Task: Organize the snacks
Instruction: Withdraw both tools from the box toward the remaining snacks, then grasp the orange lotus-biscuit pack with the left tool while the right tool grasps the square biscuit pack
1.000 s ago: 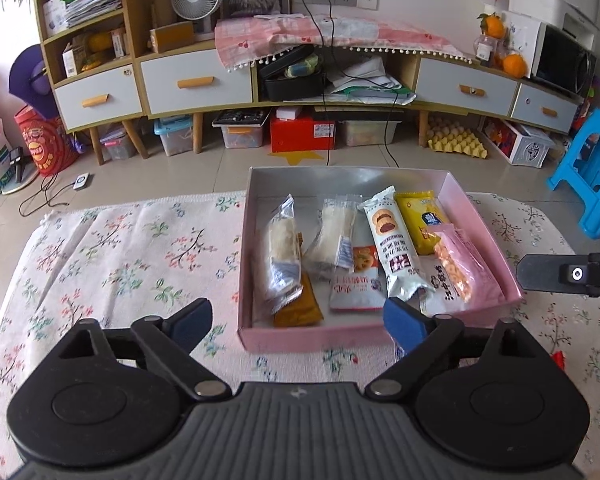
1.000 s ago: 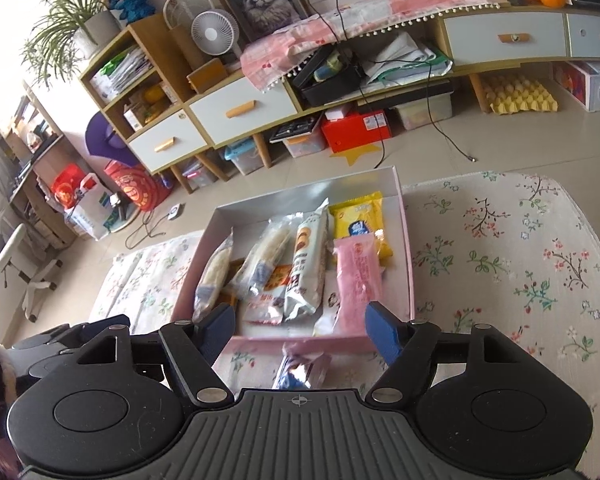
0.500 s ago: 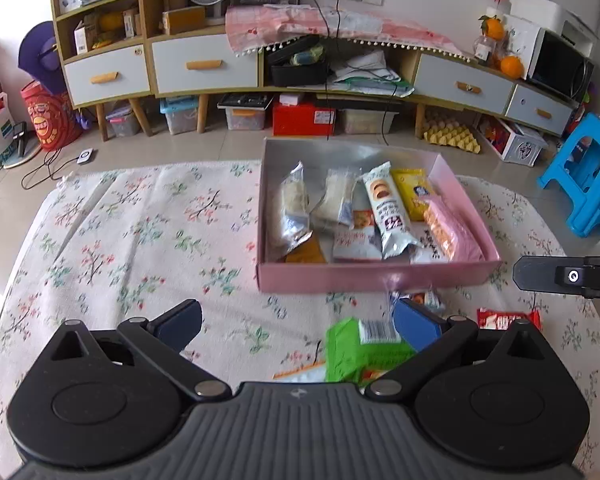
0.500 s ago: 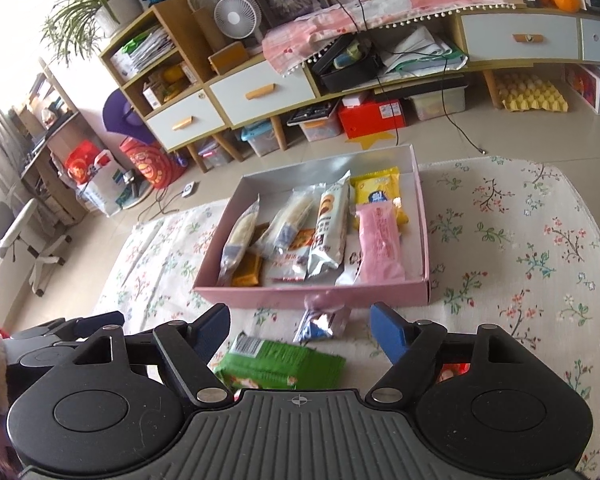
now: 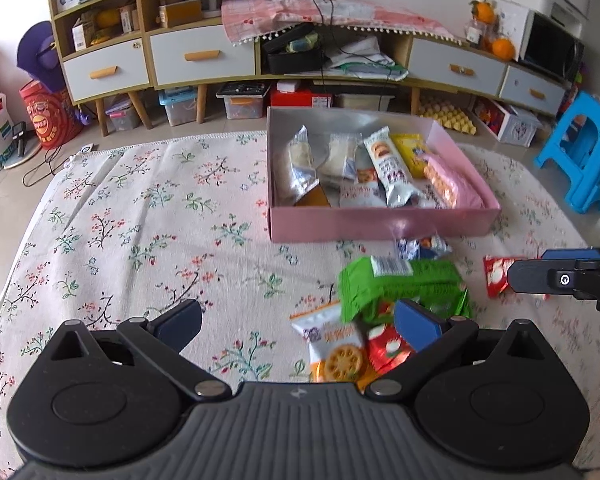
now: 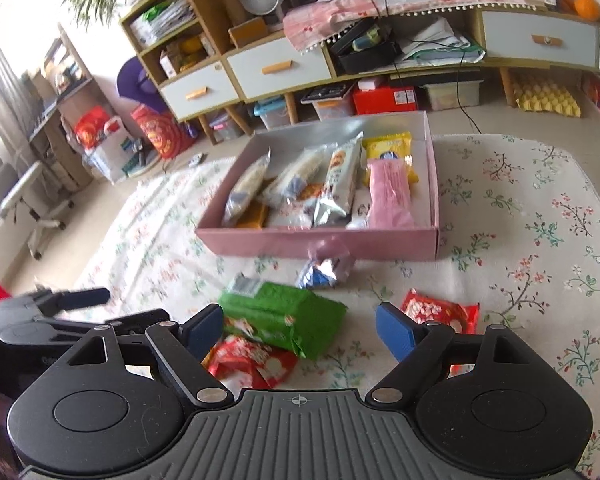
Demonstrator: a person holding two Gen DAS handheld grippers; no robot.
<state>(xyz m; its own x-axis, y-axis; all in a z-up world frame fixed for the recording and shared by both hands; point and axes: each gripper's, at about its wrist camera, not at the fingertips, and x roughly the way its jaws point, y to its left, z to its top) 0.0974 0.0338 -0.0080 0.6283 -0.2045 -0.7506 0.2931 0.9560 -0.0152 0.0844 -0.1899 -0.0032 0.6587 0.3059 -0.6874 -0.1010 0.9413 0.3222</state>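
Observation:
A pink box stands on the floral cloth with several snack packets lying in it. In front of it, loose on the cloth, lie a green packet, a small blue-silver packet, a white cracker packet and red packets. My left gripper hovers wide open, its right finger over the loose pile. My right gripper is opening above the green and red packets. Neither gripper's pads press on anything.
The floral cloth covers the table, whose far edge borders tiled floor. Beyond it a long sideboard with drawers has storage boxes underneath. A blue stool stands at the right. The other gripper's finger reaches into each view.
Both grippers have drawn back from the box toward the near edge. The loose packets in front of the box have come into view. Both pairs of jaws stand wider.

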